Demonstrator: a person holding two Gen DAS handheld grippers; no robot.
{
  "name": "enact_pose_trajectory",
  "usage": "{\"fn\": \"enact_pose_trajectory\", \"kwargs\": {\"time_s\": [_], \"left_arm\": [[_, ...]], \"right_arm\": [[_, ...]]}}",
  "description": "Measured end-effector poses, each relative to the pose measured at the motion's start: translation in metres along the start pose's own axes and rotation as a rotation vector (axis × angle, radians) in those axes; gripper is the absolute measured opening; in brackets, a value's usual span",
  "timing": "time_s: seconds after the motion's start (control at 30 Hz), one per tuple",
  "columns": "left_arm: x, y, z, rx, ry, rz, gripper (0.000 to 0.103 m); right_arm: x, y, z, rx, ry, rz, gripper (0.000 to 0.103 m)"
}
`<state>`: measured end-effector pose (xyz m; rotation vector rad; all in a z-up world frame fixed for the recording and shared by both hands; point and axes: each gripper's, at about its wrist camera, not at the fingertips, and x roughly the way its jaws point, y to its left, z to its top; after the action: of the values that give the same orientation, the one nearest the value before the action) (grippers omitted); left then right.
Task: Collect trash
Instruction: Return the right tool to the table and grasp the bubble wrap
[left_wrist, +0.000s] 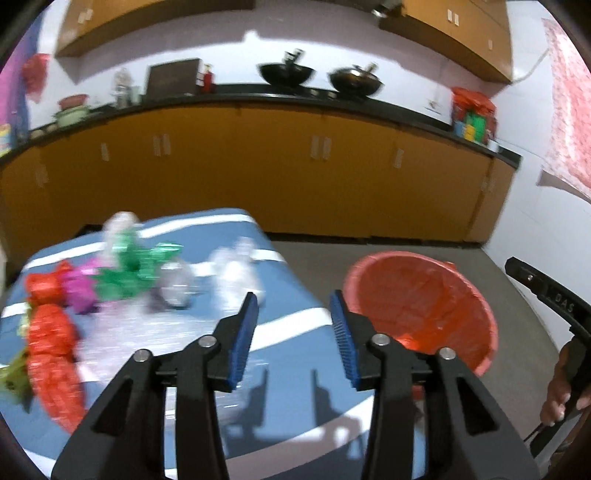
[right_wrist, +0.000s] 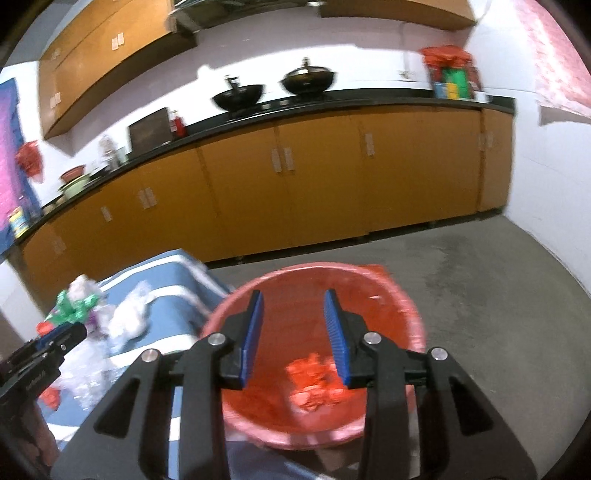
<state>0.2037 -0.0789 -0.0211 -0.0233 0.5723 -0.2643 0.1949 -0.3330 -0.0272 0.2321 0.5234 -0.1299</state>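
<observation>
With my right gripper (right_wrist: 293, 334) open and empty above the round red plastic bin (right_wrist: 413, 314), my equally open, empty left gripper (left_wrist: 294, 334) should bite the crumpled clear plastic wrapper (left_wrist: 236, 273) at eleven o'clock squarely.

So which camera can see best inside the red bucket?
The right wrist view: it looks straight down into the red bucket, showing crumpled red trash at the bottom. The left wrist view sees the bucket sideways, showing mostly its inner wall.

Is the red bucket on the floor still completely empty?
No, in the right wrist view a crumpled red wrapper already lies at the bottom of the red bucket, below the open right gripper.
</observation>
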Motion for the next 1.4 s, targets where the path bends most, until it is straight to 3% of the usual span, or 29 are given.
{"fn": "enact_pose_trajectory", "kwargs": {"time_s": [0.2, 0.4, 0.63, 0.83, 1.13, 1.2, 1.4], "left_arm": [[-0.043, 0.071, -0.018, -0.024, -0.063, 0.186, 0.05], [-0.073, 0.143, -0.041, -0.09, -0.066, 0.362, 0.059], [-0.091, 0.202, -0.064, -0.174, -0.064, 0.496, 0.074], [-0.091, 0.232, -0.078, -0.201, -0.035, 0.53, 0.08], [-0.077, 0.259, -0.088, -0.234, 0.023, 0.525, 0.084], [-0.073, 0.26, -0.09, -0.231, 0.037, 0.521, 0.084], [-0.054, 0.266, -0.095, -0.246, 0.112, 0.51, 0.084]], "right_arm": [[0.007, 0.068, -0.015, -0.082, 0.05, 0.135, 0.038], [0.012, 0.138, -0.032, -0.156, 0.097, 0.258, 0.039], [0.017, 0.21, -0.049, -0.246, 0.137, 0.374, 0.049], [0.027, 0.258, -0.064, -0.322, 0.162, 0.403, 0.055], [0.05, 0.283, -0.08, -0.399, 0.218, 0.366, 0.056], [0.053, 0.283, -0.083, -0.401, 0.234, 0.363, 0.052], [0.064, 0.282, -0.088, -0.402, 0.278, 0.354, 0.023]]}}
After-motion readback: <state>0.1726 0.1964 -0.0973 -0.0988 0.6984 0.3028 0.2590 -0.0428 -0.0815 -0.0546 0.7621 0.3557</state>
